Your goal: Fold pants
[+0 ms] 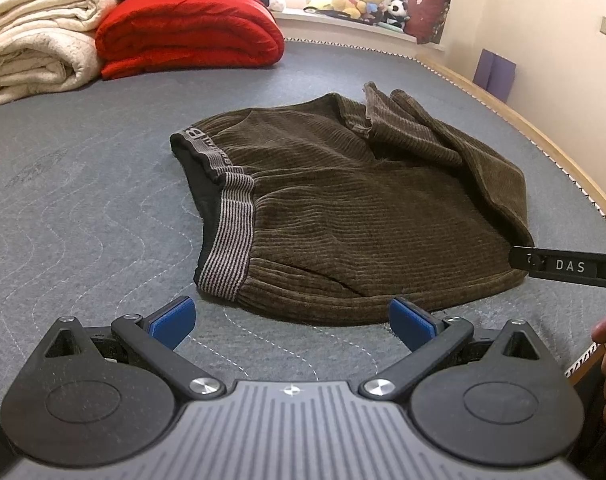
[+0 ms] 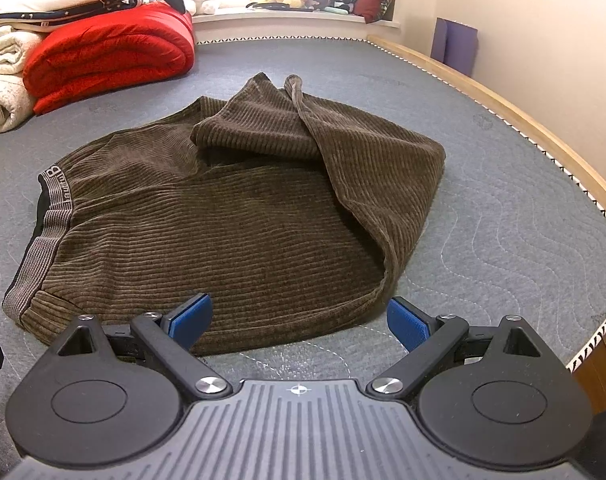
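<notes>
Hovering wide-fingered and empty: left gripper (image 1: 291,318) and right gripper (image 2: 299,320) near half-folded corduroy pants (image 1: 343,208); next, probably gripping the 6 o'clock edge, folding toward 12.

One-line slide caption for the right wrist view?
Open right gripper hovers at the near edge of brown corduroy pants, already folded over on a grey mattress.
</notes>
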